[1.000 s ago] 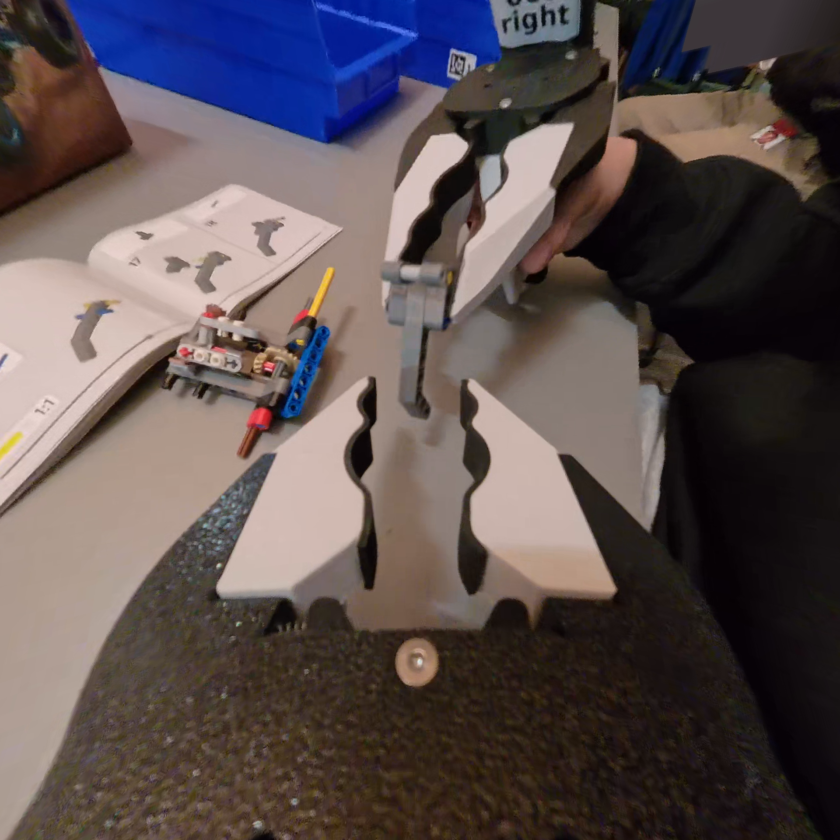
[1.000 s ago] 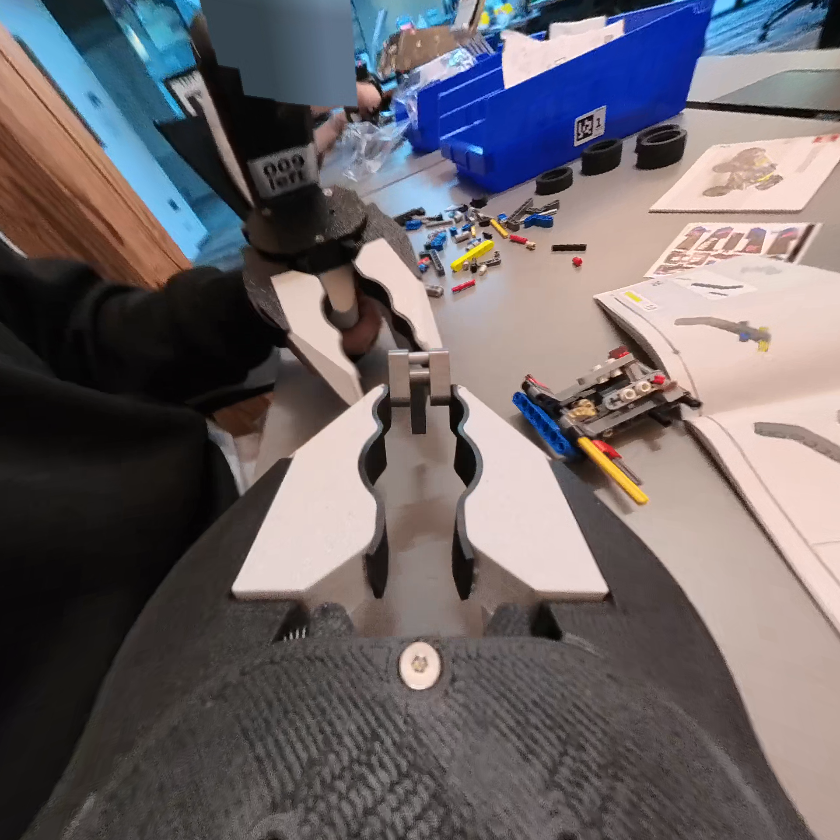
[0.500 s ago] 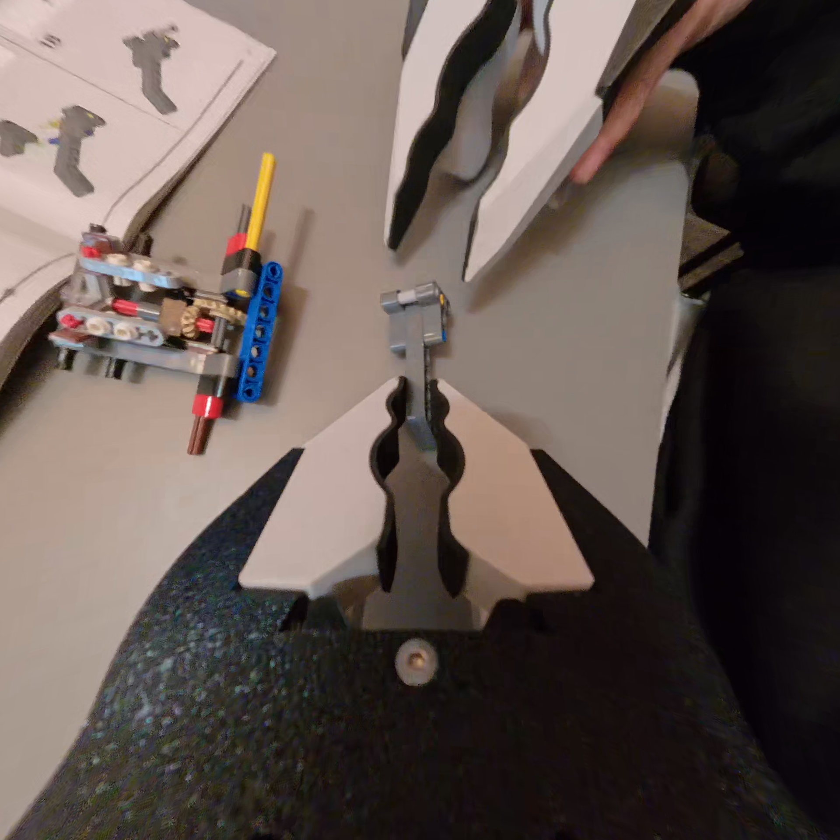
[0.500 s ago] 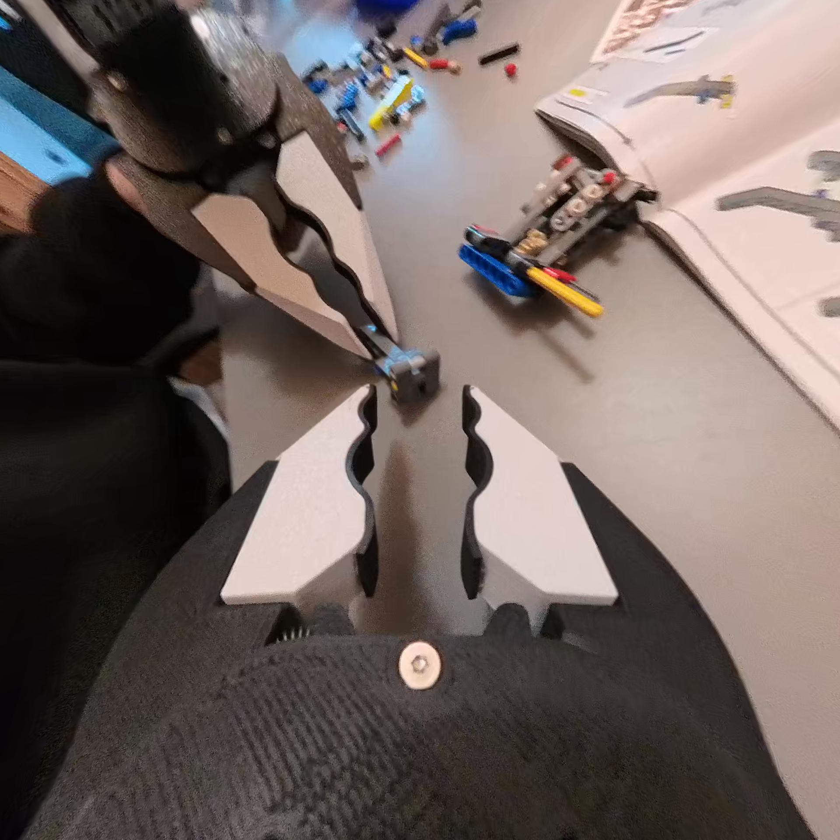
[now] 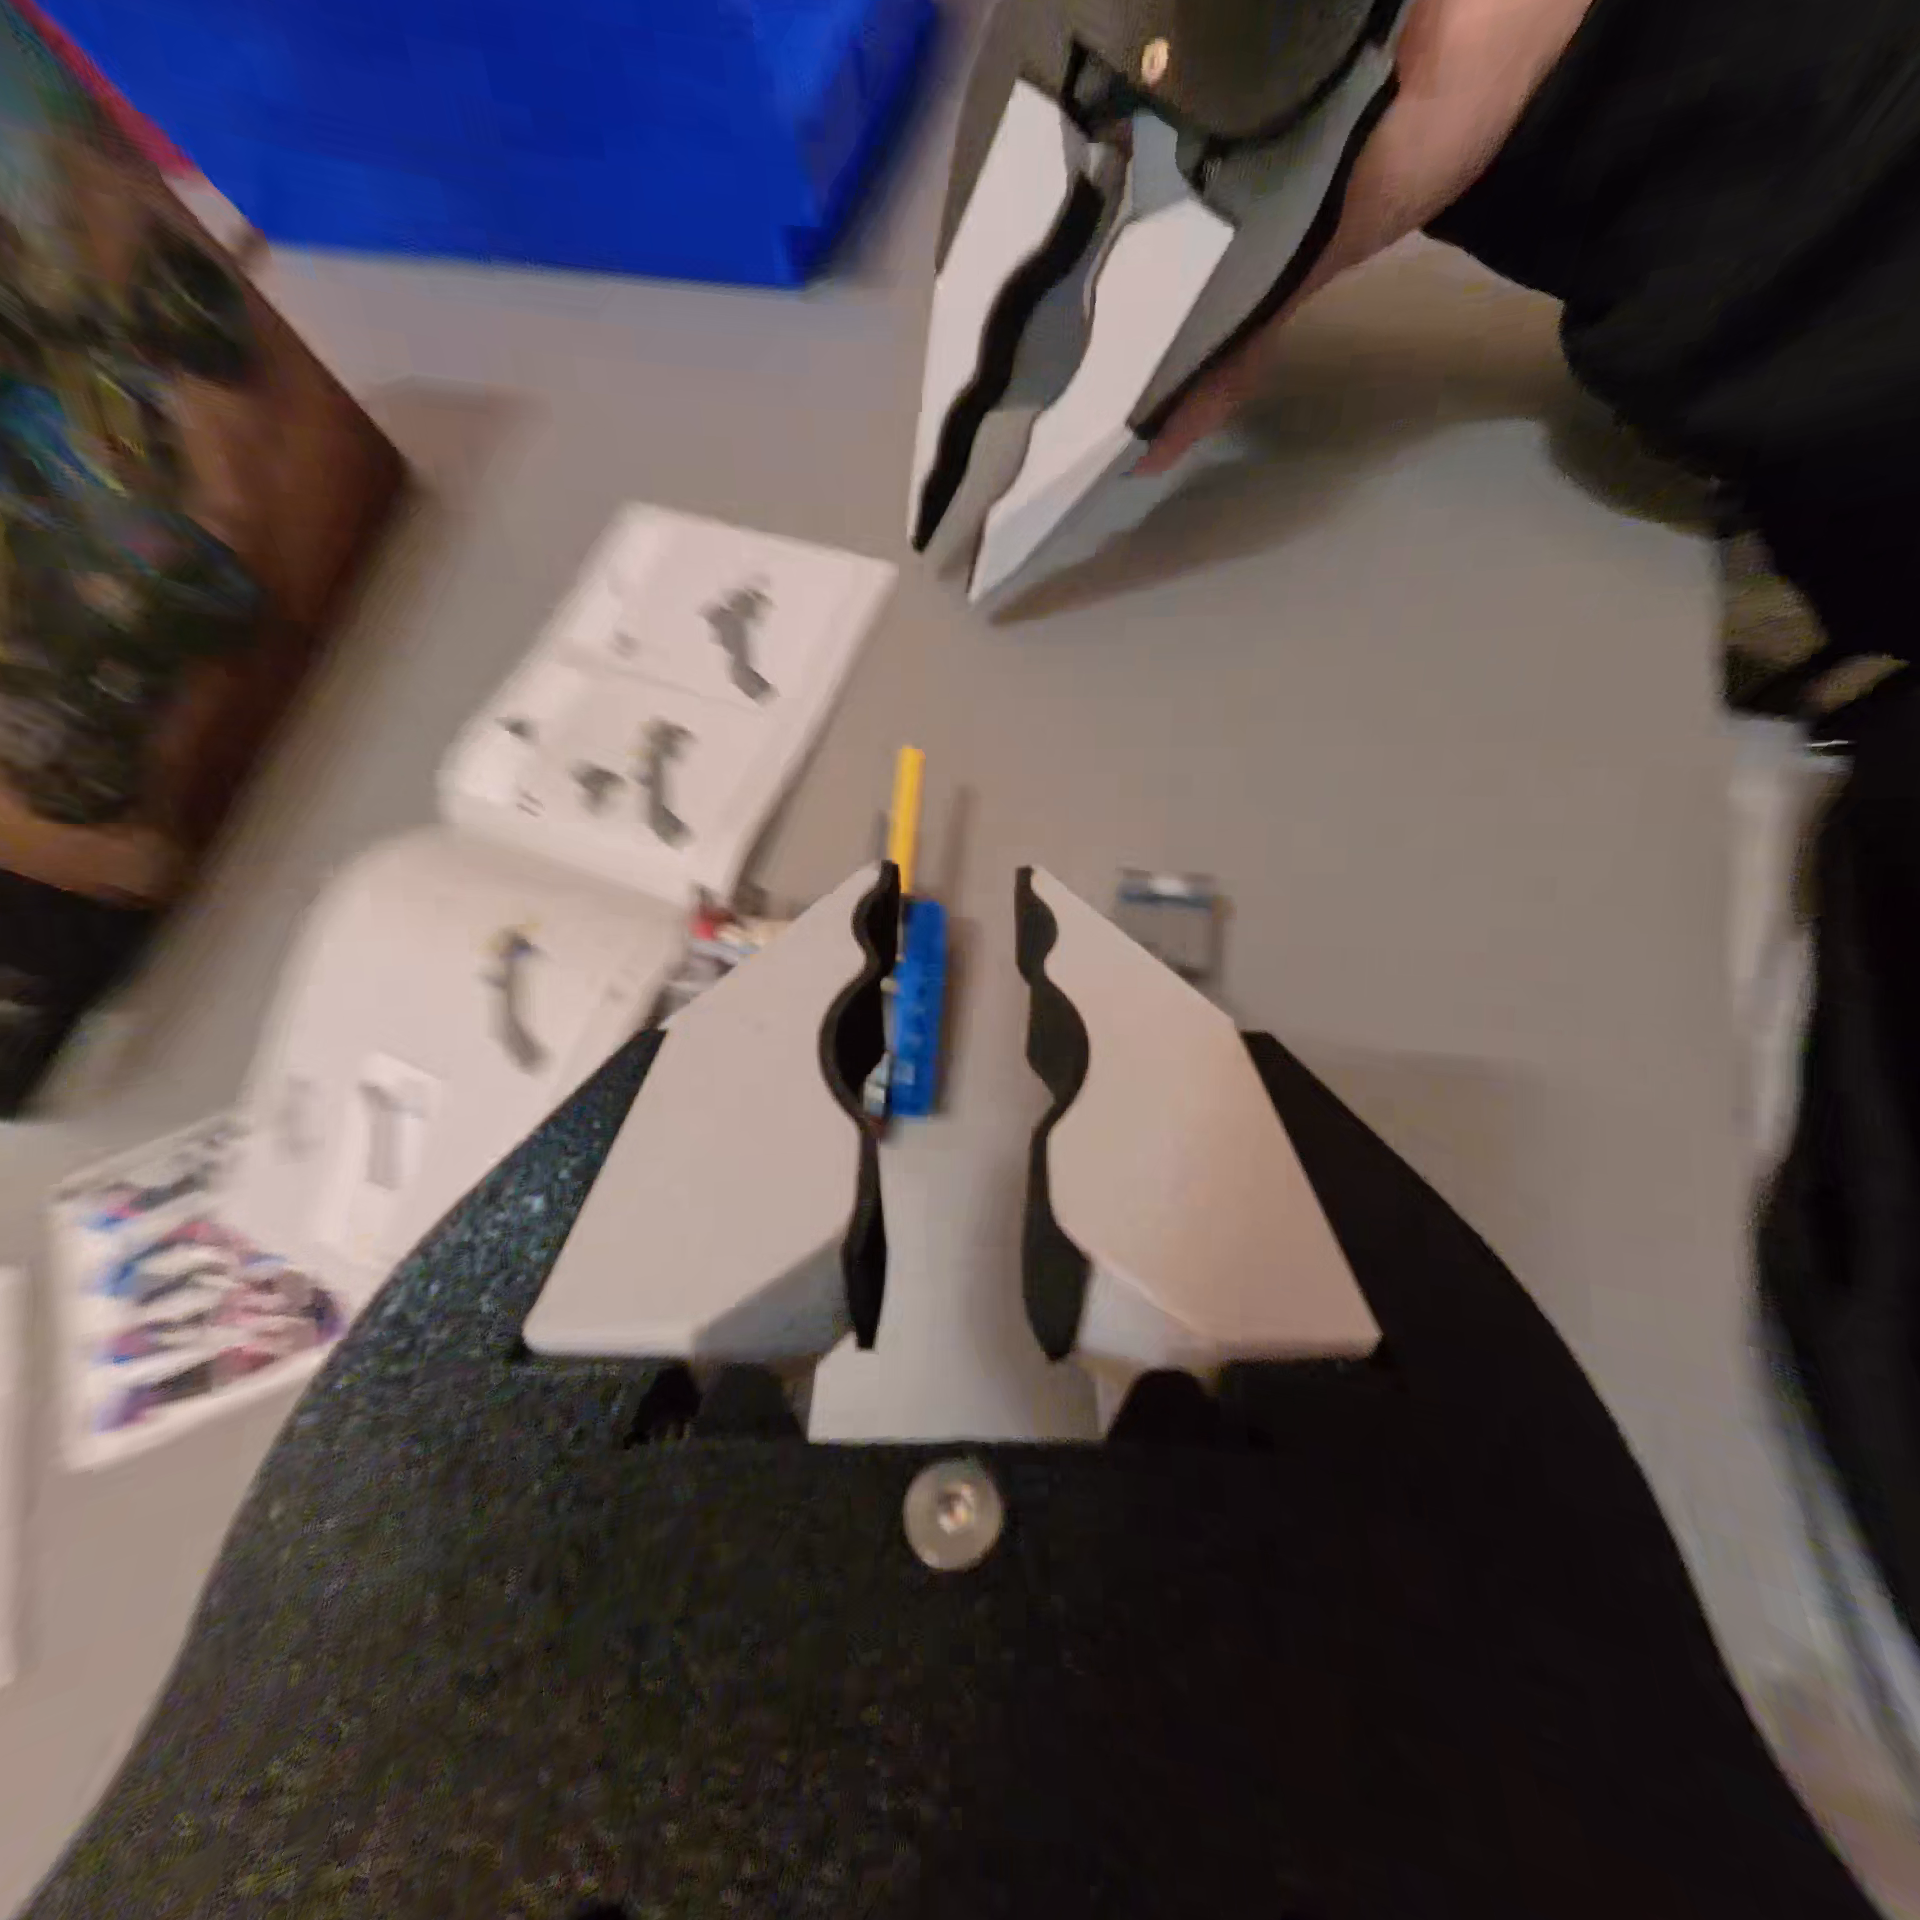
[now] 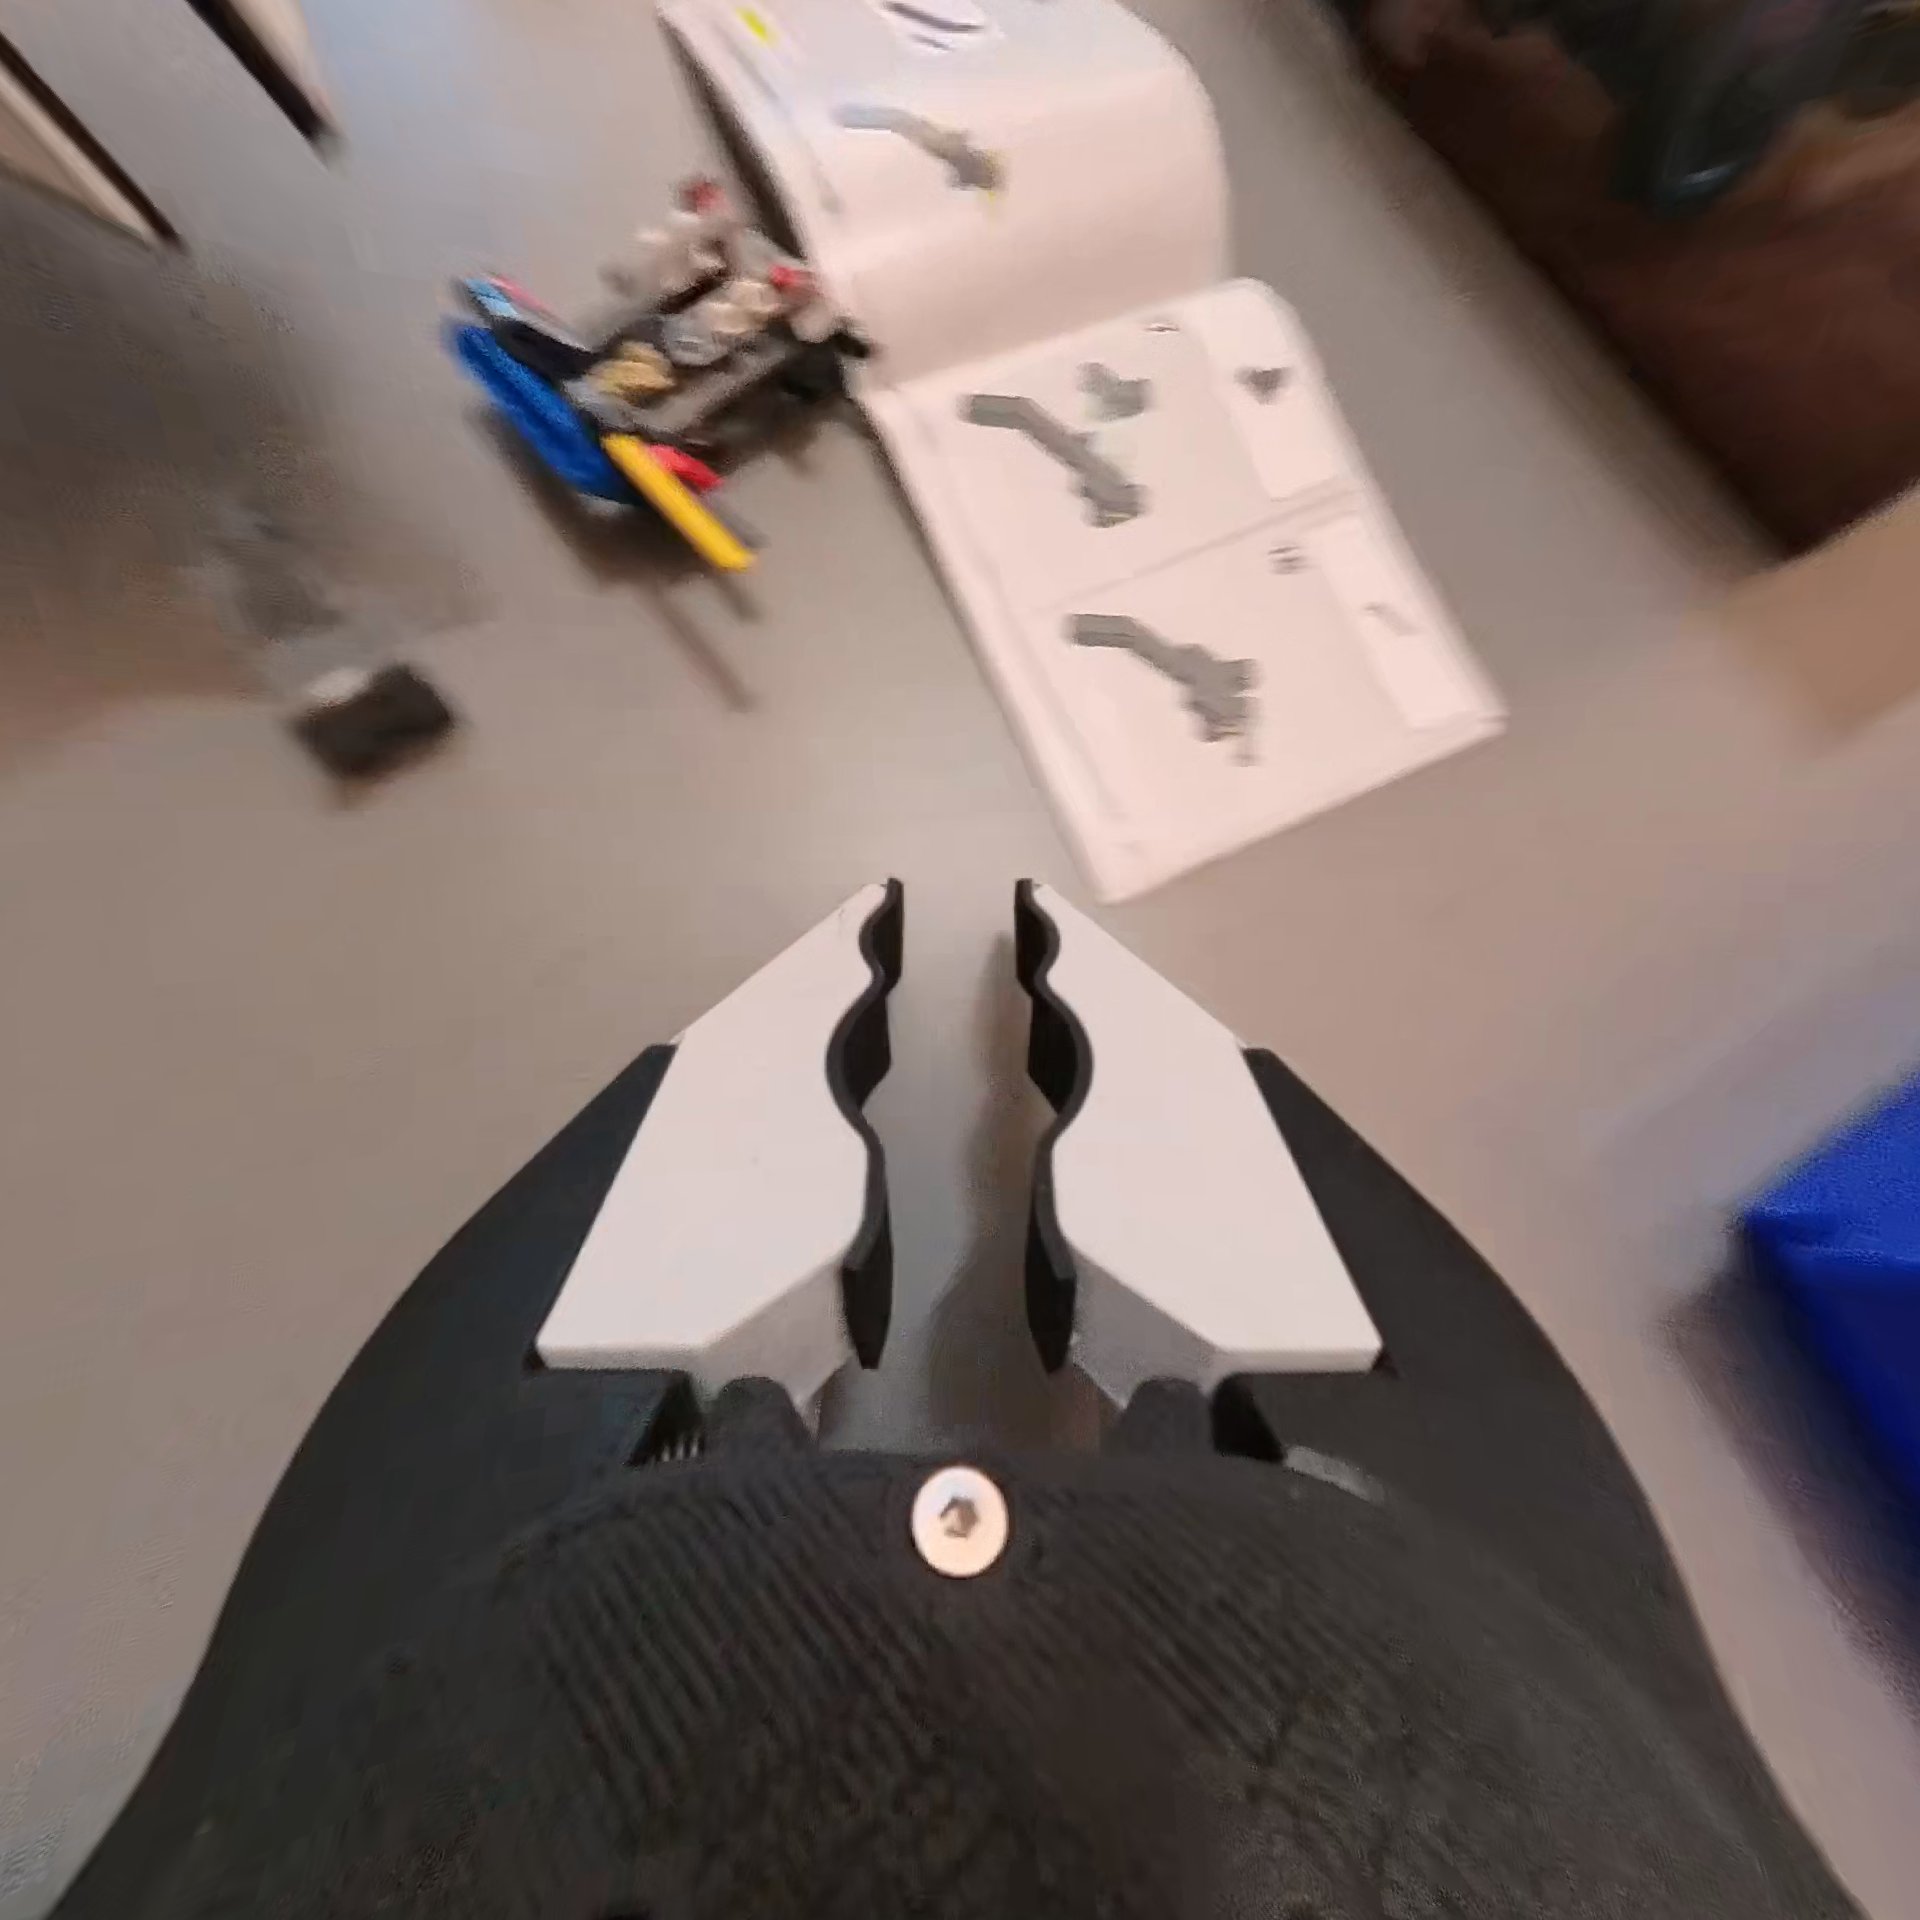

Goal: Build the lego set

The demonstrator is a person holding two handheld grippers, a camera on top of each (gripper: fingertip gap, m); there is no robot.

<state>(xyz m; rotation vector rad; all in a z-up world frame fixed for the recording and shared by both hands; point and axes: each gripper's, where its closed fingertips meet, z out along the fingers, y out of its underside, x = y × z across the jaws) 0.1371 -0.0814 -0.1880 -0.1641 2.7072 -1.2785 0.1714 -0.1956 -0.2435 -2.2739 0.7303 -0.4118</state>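
Observation:
The views are blurred by motion. My left gripper (image 5: 956, 883) is open and empty, hovering over the partly built lego assembly, whose blue beam (image 5: 920, 1029) and yellow axle (image 5: 907, 810) show between its fingers. A small grey lego piece (image 5: 1169, 920) lies on the table just right of the right fingertip. My right gripper (image 6: 958, 899) is open and empty above bare table. It also shows in the left wrist view (image 5: 951, 571), held up at the back. In the right wrist view the assembly (image 6: 644, 384) lies far left and the grey piece (image 6: 369, 717) nearer.
An open instruction booklet (image 5: 665, 707) (image 6: 1143, 520) lies beside the assembly. A brown box (image 5: 156, 520) and a blue bin (image 5: 520, 125) stand behind it. A person's hand and black sleeve (image 5: 1662, 260) hold the right gripper. The grey table (image 6: 520, 1039) spreads around. Tip to tip, the grippers are about 15 centimetres apart.
The grey piece passed from the right gripper to the left, and now lies loose on the table. The left gripper has opened and moved over the assembly. The right gripper has drawn back.

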